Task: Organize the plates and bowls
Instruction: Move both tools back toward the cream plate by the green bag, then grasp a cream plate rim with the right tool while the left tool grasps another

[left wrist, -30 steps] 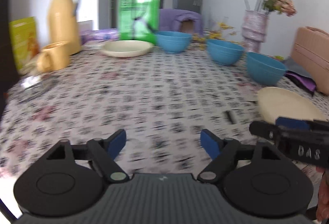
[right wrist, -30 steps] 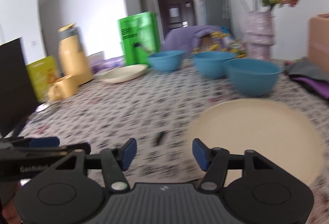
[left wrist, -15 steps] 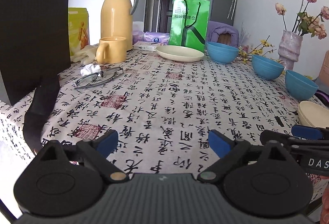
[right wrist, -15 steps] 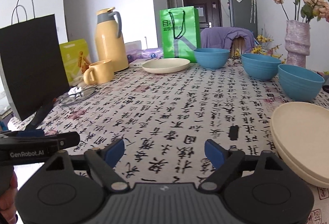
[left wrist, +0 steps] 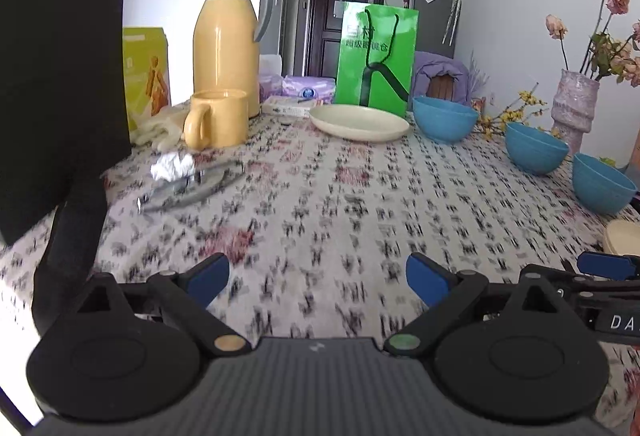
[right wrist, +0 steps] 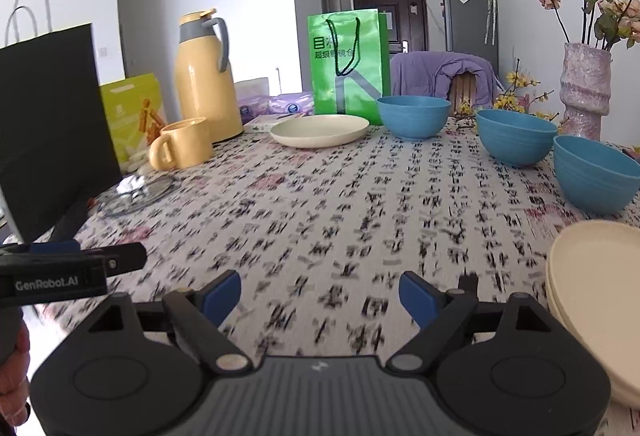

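Observation:
A cream plate [left wrist: 359,122] [right wrist: 320,130] lies at the table's far side before a green bag. Three blue bowls stand along the right: far [left wrist: 445,119] [right wrist: 414,116], middle [left wrist: 536,147] [right wrist: 512,136] and near [left wrist: 602,183] [right wrist: 596,174]. A stack of cream plates [right wrist: 596,300] [left wrist: 622,236] sits at the near right. My left gripper [left wrist: 318,282] is open and empty above the near tablecloth. My right gripper [right wrist: 320,294] is open and empty, just left of the plate stack. Each gripper shows at the edge of the other's view.
A yellow thermos [left wrist: 226,44], yellow mug [left wrist: 218,124], black bag [left wrist: 60,76], glasses and crumpled foil [left wrist: 172,166] fill the left side. A green bag [left wrist: 376,60] and a vase with flowers [left wrist: 574,108] stand at the back and right. The patterned tablecloth [left wrist: 340,204] covers the table.
Both views have swung left and drawn in a little over the table. The plate stack has slid toward the right edge of both views. Both grippers stay open and empty.

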A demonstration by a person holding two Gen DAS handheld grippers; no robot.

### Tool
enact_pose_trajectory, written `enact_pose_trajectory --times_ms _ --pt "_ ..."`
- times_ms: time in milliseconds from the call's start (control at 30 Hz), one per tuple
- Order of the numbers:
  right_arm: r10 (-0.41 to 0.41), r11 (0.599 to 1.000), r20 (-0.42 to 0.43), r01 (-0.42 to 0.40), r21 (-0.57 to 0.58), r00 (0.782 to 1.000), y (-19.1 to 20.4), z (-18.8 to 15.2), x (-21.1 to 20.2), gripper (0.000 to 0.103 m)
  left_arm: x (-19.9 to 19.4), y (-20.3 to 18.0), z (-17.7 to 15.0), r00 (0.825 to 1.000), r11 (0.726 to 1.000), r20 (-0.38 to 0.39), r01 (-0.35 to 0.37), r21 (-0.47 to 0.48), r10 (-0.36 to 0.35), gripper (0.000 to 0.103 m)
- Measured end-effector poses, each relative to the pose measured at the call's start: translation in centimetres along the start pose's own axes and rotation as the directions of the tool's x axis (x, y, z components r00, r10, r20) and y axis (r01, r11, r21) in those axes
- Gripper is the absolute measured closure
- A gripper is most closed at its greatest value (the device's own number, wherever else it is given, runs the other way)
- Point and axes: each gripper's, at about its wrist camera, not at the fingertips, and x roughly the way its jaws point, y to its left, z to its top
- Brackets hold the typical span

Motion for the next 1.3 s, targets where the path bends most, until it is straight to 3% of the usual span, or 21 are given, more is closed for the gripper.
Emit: enact_pose_trajectory --times_ms 200,433,733,833,967,1233,1300 --pt "0.001 1.0 -0.012 0.0 0.013 1.0 -0.7 3.2 4.3 0.012 3.5 0.4 3.1 1.0 1.0 0.01 0.002 0.016 -0.002 0.005" --pt "-0.009 1.0 -0.061 0.01 0.027 0.998 -2.1 7.5 11.0 0.012 9.6 0.5 7.9 1.0 0.999 0.004 -0.006 0.037 0.006 0.005" --pt "0.02 0.999 -0.128 -0.015 0.039 0.992 -3.2 13.0 19.6 0.012 17.8 0.0 13.4 0.999 0.993 -0.008 0.034 0.112 -0.034 0.002" --pt "0.031 0.998 -0.137 -0.022 0.064 0.99 -4.0 15.0 22.5 0.012 20.9 -0.3 14.9 0.997 0.991 -0.039 0.072 0.116 -0.068 0.001" --pt "-0.018 0.999 -0.116 0.024 0.048 0.993 -4.5 17.2 26.9 0.012 26.2 -1.0 16.8 0.99 0.987 -0.099 0.115 0.116 -0.104 0.001" --pt "-0.069 0.991 -0.113 0.081 0.109 0.991 -6.3 19.8 34.5 0.015 35.1 -1.5 19.0 0.992 0.994 -0.125 0.044 0.097 -0.031 0.002" --pt "-0.056 0.99 -0.12 0.071 0.123 0.991 -6.8 19.7 35.7 0.027 36.9 -1.0 19.2 0.988 0.996 -0.151 0.031 0.082 -0.018 0.014"
